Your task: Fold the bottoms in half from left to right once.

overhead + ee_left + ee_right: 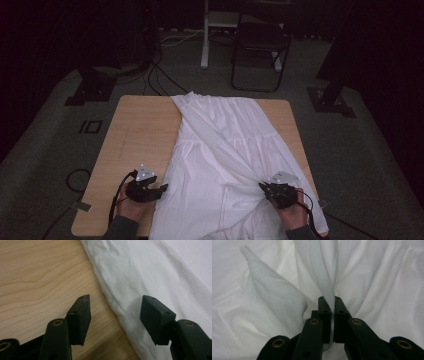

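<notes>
While the right hand-held gripper (331, 305) has its two black jaws pressed together on a pinched ridge of the white, crinkled cotton garment (225, 150), the left hand-held gripper (115, 315) hangs with its jaws apart and nothing between the pads, so the step in hand looks like taking hold of the cloth at two points before folding or straightening it. The garment lies spread over the pale, wood-grain desk (140, 130), stretching away from both hand-held grippers toward the far edge, with its near part bunched and drawn up into the right hand-held gripper's bite. In the left gripper view the garment's side hem (113, 302) runs slantwise just ahead of the open jaws, one pad over bare wood and the other over the cloth, so the edge sits roughly in line with the gap. As I judge it, the next move calls for easing the left hand-held gripper forward and down until the hem lies between the pads, then closing on it. The thin cloth lies flat on the desk, so a pad may have to slide under the edge to catch it. The right grip should hold firm meanwhile.
</notes>
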A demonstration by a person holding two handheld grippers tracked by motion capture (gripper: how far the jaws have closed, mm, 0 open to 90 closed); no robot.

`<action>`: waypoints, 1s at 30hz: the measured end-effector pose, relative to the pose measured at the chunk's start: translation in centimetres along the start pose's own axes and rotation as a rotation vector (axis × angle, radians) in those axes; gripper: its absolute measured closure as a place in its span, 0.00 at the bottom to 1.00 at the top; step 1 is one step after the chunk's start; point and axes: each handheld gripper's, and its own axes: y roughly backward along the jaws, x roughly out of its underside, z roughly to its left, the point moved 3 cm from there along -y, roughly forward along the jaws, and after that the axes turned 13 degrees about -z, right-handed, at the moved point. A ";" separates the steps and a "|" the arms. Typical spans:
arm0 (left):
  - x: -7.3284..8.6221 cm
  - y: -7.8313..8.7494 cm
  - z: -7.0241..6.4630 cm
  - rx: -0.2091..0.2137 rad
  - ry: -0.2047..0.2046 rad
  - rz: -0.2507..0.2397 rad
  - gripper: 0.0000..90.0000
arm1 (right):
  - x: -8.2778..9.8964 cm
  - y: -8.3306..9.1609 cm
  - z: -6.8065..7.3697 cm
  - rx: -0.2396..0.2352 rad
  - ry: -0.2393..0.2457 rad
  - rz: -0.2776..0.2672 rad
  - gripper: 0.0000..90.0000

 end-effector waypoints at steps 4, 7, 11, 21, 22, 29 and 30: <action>0.2 -0.7 -0.7 0.043 0.000 0.021 0.49 | -0.7 1.0 -0.8 0.004 -0.035 -0.050 0.97; 0.1 -1.2 -1.6 0.116 -0.021 0.031 0.62 | -0.8 1.1 -1.0 -0.015 -0.047 -0.055 0.97; -1.4 0.4 -1.8 0.054 -0.042 -0.045 0.99 | -0.8 1.1 -0.8 -0.019 -0.039 -0.054 0.97; -7.1 4.0 -4.9 -0.163 -0.103 -0.213 0.83 | -3.2 3.8 -3.0 0.025 -0.081 -0.199 0.98; -7.3 3.4 -5.4 -0.137 -0.113 -0.210 0.80 | -3.4 4.5 -4.1 0.060 -0.109 -0.230 0.98; -6.3 -3.0 -8.0 0.016 -0.139 -0.101 0.59 | -0.1 3.0 -11.0 0.246 -0.157 -0.112 0.98; -5.9 -4.0 -8.1 0.018 -0.138 -0.070 0.57 | 0.8 2.2 -11.4 0.253 -0.150 -0.074 0.98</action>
